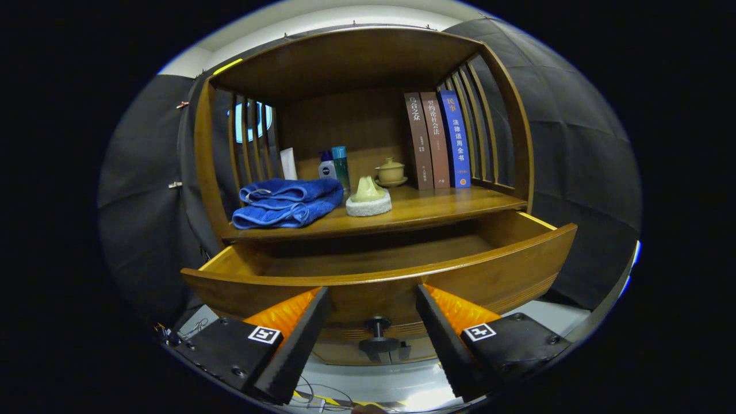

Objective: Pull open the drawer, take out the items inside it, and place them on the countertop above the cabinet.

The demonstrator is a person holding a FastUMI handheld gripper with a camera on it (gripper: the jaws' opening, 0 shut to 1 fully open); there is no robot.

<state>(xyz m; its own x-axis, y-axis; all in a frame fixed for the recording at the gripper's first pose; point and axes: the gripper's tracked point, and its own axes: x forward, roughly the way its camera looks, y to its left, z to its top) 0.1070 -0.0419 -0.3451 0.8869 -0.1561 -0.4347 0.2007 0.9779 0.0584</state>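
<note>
The wooden drawer (pixel 379 276) is pulled out toward the near side, and its dark knob (pixel 377 336) is seen between the fingers of the gripper (pixel 372 302), which are spread apart and grasp nothing. What is seen of the drawer's inside looks bare; the near part is hidden behind the curved front. A risk is judged: a finger can be knocked on that smooth front edge when it is lowered inside. On the polished countertop (pixel 437 210), a soft folded blue towel (pixel 287 201) lies at the left, and a pale glazed piece on a white pad (pixel 368 198) at the middle, so little free space remains.
</note>
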